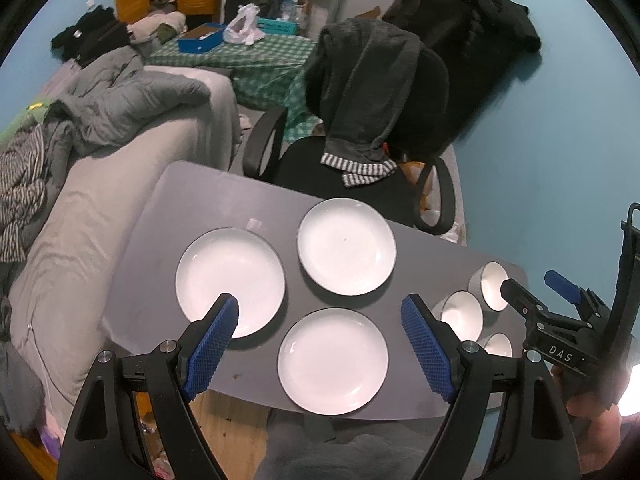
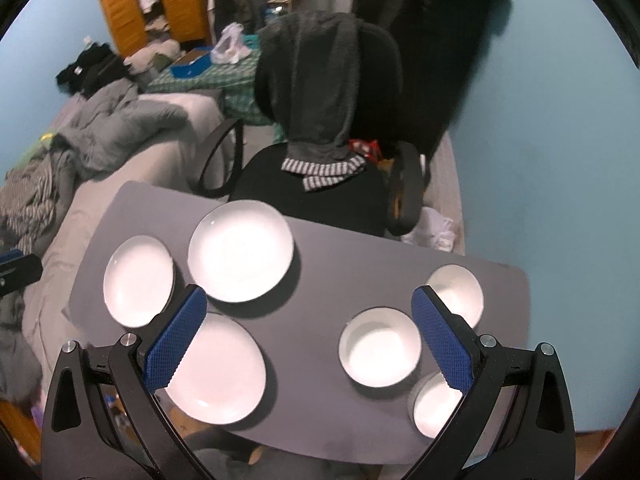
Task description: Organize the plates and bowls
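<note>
Three white plates lie apart on the grey table [image 1: 224,200]: left plate [image 1: 230,280], far plate [image 1: 347,246], near plate [image 1: 333,360]. Three white bowls stand at the right: far bowl [image 1: 491,285], middle bowl [image 1: 462,315], near bowl [image 1: 498,345]. The right wrist view shows the same plates [image 2: 138,280] [image 2: 241,250] [image 2: 218,368] and bowls [image 2: 456,288] [image 2: 380,346] [image 2: 434,410]. My left gripper [image 1: 320,320] is open and empty above the plates. My right gripper [image 2: 308,320] is open and empty above the table; it also shows in the left wrist view [image 1: 532,292] beside the bowls.
A black office chair [image 1: 360,152] draped with a dark towel stands at the table's far edge. A bed [image 1: 100,200] with heaped clothes runs along the left. A blue wall [image 1: 560,140] is at the right. Wooden floor shows below the near edge.
</note>
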Demonstrator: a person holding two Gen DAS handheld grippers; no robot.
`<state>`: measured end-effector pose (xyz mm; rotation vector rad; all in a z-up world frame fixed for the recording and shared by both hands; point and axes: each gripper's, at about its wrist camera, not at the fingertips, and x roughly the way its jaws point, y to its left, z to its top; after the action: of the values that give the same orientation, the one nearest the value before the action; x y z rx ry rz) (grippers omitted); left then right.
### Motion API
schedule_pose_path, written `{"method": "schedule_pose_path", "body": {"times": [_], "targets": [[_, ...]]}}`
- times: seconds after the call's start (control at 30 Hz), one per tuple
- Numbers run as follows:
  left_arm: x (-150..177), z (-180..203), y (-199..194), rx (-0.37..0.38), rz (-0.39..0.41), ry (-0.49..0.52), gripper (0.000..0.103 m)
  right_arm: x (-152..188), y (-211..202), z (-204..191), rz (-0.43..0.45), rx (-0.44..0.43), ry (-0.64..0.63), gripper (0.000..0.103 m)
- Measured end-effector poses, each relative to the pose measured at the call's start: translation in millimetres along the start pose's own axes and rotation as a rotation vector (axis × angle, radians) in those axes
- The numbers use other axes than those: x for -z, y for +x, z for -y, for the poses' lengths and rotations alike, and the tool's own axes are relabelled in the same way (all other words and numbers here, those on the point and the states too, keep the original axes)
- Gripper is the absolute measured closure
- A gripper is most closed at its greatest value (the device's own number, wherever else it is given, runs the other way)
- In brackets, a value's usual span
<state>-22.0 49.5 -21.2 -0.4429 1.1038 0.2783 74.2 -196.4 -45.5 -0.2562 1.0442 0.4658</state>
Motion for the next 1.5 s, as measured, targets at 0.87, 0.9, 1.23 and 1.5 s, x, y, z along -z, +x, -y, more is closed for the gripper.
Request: {"method": "schedule_pose_path", "body": {"times": [0.87,0.9,1.23,1.5], "targets": [[39.8,-50.2,56.5,-0.024,-0.069,-0.106,0.018,17.0,93.6,-64.6,-0.147,-0.155,-0.192,0.003],[41.3,-51.2,61.1,-0.027,-0.075,-0.104,0.018,20.3,98.4,-65.1,-0.158,-0.157,-0.195,0.003],[62.0,-58.7,113.1,0.022,-0.178,-0.148,0.018,48.5,140.1,-61.9,-0.23,-0.178,-0.214,0.003],[76.0,-58.6,146.3,0.01,-0.226,-0.128,0.018,65.6,167.2,-57.7,-0.267,-0.19,-0.202,0.003]]}}
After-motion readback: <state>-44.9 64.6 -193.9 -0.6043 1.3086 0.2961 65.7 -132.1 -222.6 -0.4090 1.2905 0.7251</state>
